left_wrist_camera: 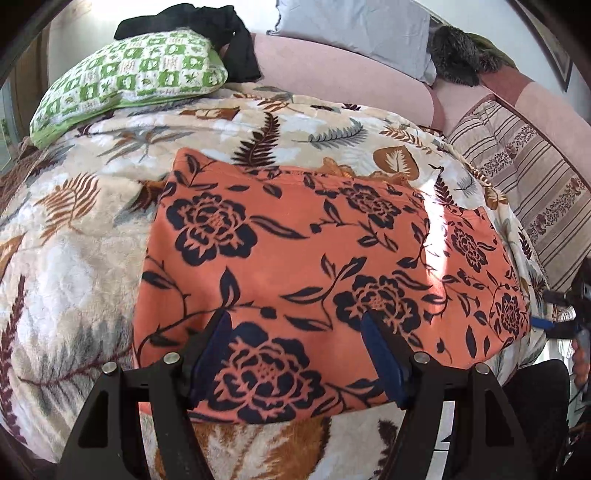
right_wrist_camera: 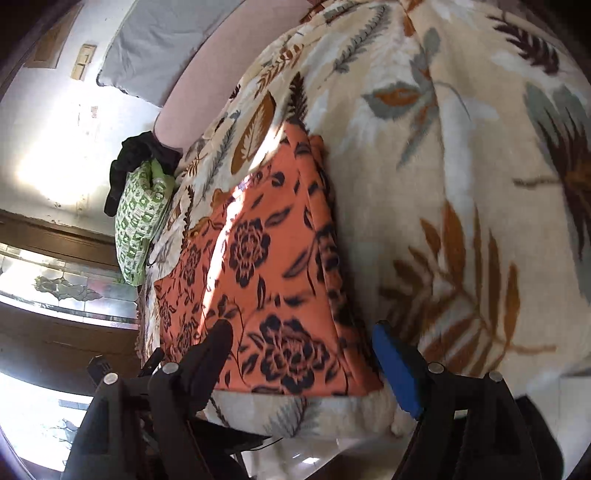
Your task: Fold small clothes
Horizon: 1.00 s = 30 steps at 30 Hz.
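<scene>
Only right wrist view shows stained-glass window (right_wrist_camera: 62,284) beyond orange garment (right_wrist_camera: 266,280).

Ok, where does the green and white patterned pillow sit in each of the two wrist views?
Left wrist view: the green and white patterned pillow lies upper left, beyond the orange floral cloth.
Right wrist view: the pillow appears at mid left, turned on end, left of the orange cloth.
Shared landmark: the black garment draped on the pillow's far end.
</scene>
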Motion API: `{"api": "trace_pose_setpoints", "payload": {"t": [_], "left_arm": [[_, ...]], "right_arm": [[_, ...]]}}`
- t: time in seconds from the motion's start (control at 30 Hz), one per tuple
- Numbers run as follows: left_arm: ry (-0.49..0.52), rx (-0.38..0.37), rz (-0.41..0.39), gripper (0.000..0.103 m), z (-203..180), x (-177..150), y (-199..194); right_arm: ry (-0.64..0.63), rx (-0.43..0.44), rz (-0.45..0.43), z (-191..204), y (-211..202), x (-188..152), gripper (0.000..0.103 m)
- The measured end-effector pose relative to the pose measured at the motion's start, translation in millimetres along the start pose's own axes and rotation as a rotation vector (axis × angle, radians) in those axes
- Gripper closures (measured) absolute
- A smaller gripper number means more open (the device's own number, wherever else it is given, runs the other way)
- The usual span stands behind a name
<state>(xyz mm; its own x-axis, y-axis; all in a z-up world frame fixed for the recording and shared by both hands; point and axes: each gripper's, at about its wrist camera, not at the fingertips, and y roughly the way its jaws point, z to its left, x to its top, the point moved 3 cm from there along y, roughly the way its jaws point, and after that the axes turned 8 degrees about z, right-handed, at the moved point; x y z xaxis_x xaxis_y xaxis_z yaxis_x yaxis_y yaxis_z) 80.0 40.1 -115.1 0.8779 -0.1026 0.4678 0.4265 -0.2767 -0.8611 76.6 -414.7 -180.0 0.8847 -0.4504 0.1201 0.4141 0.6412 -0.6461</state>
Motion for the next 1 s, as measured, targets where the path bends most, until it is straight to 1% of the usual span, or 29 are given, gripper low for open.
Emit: {"api": "trace_pose_setpoints", "payload": {"t": [0.07, 0.1, 0.13, 0.2, 0.23, 0.3, 0.37, 0.4, 0.43, 0.47, 0.5, 0.53, 0.57, 0.63, 0.67, 0.7, 0.73, 0.77, 0.8, 0.83, 0.87, 0.9, 0.93, 1.0], "left_arm": [[-0.016, -0.006, -0.002, 0.03, 5.6, -4.9, 0.6], [-0.024, -0.008, -0.005, 0.03, 8.3, -6.6, 0.2], [-0.033, -0.016, -0.01, 0.03, 11.3, -8.5, -0.6], [-0.051, -0.027, -0.013, 0.03, 16.6, -10.8, -0.6], [-0.058, -0.032, -0.016, 0.03, 18.8, -10.6, -0.2], [-0.065, -0.039, -0.025, 0.03, 21.8, -10.7, 0.2], [-0.06, -0.043, -0.033, 0.03, 24.7, -12.0, 0.9], [-0.064, -0.041, -0.035, 0.03, 26.9, -13.3, 1.9], [-0.071, -0.04, -0.032, 0.03, 29.5, -14.5, 3.4], [-0.08, -0.045, -0.03, 0.03, 32.0, -15.5, 5.0], [-0.086, -0.049, -0.03, 0.03, 33.6, -16.1, 5.7], [-0.087, -0.051, -0.031, 0.03, 34.0, -16.2, 5.5], [-0.083, -0.05, -0.035, 0.03, 33.8, -16.2, 4.7], [-0.074, -0.04, -0.045, 0.03, 33.0, -16.7, 3.7], [-0.07, -0.036, -0.044, 0.03, 32.7, -16.7, 4.4], [-0.068, -0.034, -0.043, 0.03, 32.6, -16.5, 4.9], [-0.063, -0.032, -0.045, 0.03, 32.0, -15.9, 5.2], [-0.059, -0.03, -0.047, 0.03, 31.8, -15.2, 5.0], [-0.057, -0.03, -0.051, 0.03, 32.3, -14.5, 4.2], [-0.06, -0.034, -0.057, 0.03, 33.1, -14.2, 3.3], [-0.063, -0.037, -0.059, 0.03, 33.8, -13.7, 3.3], [-0.065, -0.037, -0.058, 0.03, 34.6, -13.2, 4.5], [-0.066, -0.036, -0.055, 0.03, 35.1, -13.2, 5.8], [-0.069, -0.034, -0.048, 0.03, 35.8, -13.1, 9.4]], "right_arm": [[0.087, 0.02, -0.014, -11.7, 2.5, -14.4, 0.022], [0.147, 0.053, -0.043, -17.5, 1.4, -21.6, 0.022], [0.207, 0.11, -0.068, -22.5, 1.7, -30.3, 0.022], [0.296, 0.2, -0.073, -28.8, 10.2, -42.1, 0.022], [0.319, 0.217, -0.073, -30.8, 16.5, -44.2, 0.022], [0.355, 0.235, -0.102, -35.1, 26.3, -42.8, 0.022], [0.425, 0.301, -0.159, -43.1, 32.8, -37.5, 0.022], [0.436, 0.317, -0.183, -45.0, 35.0, -33.9, 0.022], [0.441, 0.324, -0.215, -46.6, 35.2, -30.4, 0.024], [0.434, 0.324, -0.241, -46.0, 33.5, -28.5, 0.027], [0.391, 0.284, -0.252, -40.3, 31.4, -25.7, 0.062], [0.344, 0.214, -0.264, -32.9, 26.6, -24.4, 0.09], [0.316, 0.181, -0.274, -25.4, 23.4, -24.5, 0.09], [0.228, 0.082, -0.293, -9.6, 14.5, -25.9, 0.09], [0.189, 0.038, -0.281, -6.4, 14.1, -26.6, 0.09], [0.18, -0.005, -0.246, -9.8, 20.5, -26.4, 0.09], [0.19, -0.036, -0.183, -20.1, 30.5, -25.7, 0.087], [0.207, -0.005, -0.165, -28.9, 33.6, -26.7, 0.086], [0.219, 0.033, -0.176, -32.4, 28.5, -27.0, 0.085], [0.218, 0.039, -0.179, -32.5, 21.5, -26.7, 0.075], [0.206, 0.022, -0.2, -31.7, 11.7, -26.9, 0.068], [0.193, 0.0, -0.226, -29.1, 0.7, -26.4, 0.045], [0.17, -0.019, -0.258, -24.5, -12.4, -25.2, 0.029], [0.106, -0.009, -0.289, -10.6, -31.3, -17.6, 0.029]]}}
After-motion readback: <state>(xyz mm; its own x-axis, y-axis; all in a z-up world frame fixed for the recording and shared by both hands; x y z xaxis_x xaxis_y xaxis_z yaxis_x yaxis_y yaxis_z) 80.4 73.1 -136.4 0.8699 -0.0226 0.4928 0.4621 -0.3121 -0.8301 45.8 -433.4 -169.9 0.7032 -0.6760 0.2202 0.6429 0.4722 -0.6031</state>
